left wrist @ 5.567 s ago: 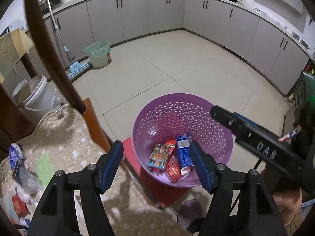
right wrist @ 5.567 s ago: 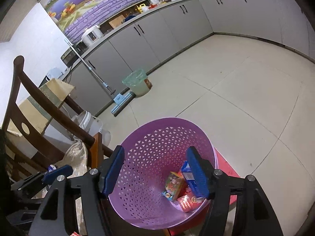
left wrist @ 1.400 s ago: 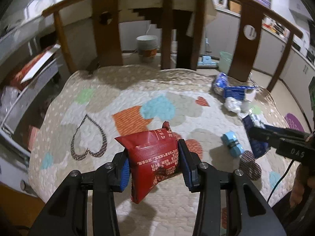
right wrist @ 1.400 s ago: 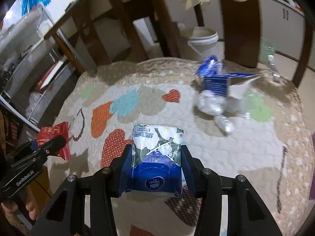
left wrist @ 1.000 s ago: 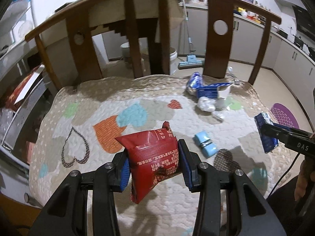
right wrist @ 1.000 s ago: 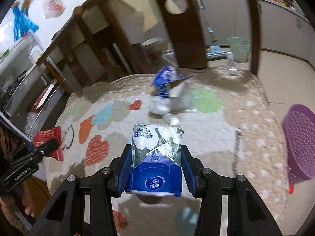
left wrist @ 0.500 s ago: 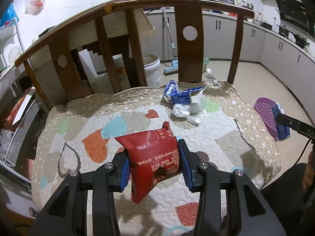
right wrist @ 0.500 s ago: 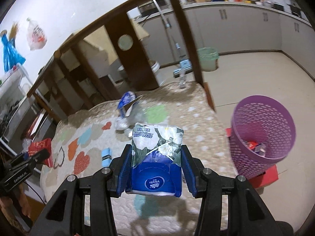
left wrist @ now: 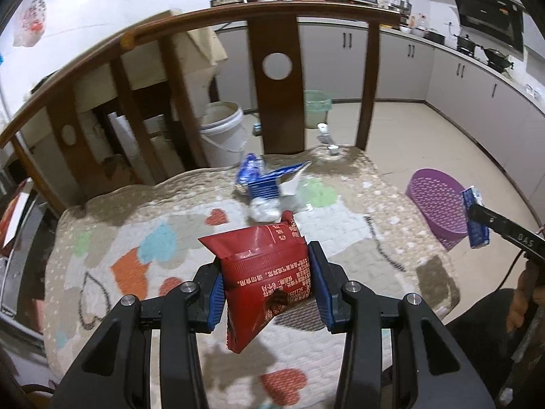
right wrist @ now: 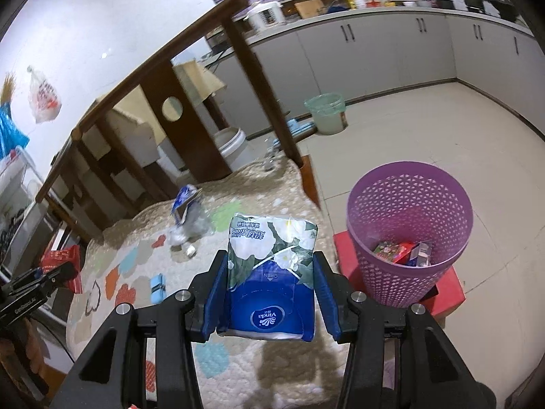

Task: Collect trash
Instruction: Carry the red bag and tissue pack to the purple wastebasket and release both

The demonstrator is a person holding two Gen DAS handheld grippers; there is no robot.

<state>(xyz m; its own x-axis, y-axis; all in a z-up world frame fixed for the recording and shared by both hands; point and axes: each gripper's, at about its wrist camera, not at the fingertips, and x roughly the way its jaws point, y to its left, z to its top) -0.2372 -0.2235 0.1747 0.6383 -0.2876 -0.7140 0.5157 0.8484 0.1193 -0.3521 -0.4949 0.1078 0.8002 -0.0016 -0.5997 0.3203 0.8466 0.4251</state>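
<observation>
the left gripper [left wrist: 267, 284] is clamped on a red snack wrapper [left wrist: 264, 272], held above the heart-patterned quilt [left wrist: 163, 238] – the right gripper [right wrist: 269, 293] is pinched around a blue-and-white tissue pack [right wrist: 270, 272], raised over the quilt's edge. the purple basket [right wrist: 410, 238] stands on the kitchen floor just beside the bench (on a red block [right wrist: 446, 289], a few cartons already inside). more litter – a torn blue wrapper [left wrist: 264, 179] and crumpled clear plastic [left wrist: 264, 209] – lies near the wooden backrest [left wrist: 276, 78].

Red wrapper [left wrist: 265, 266], tissue pack [right wrist: 270, 269], both clamped aloft.
</observation>
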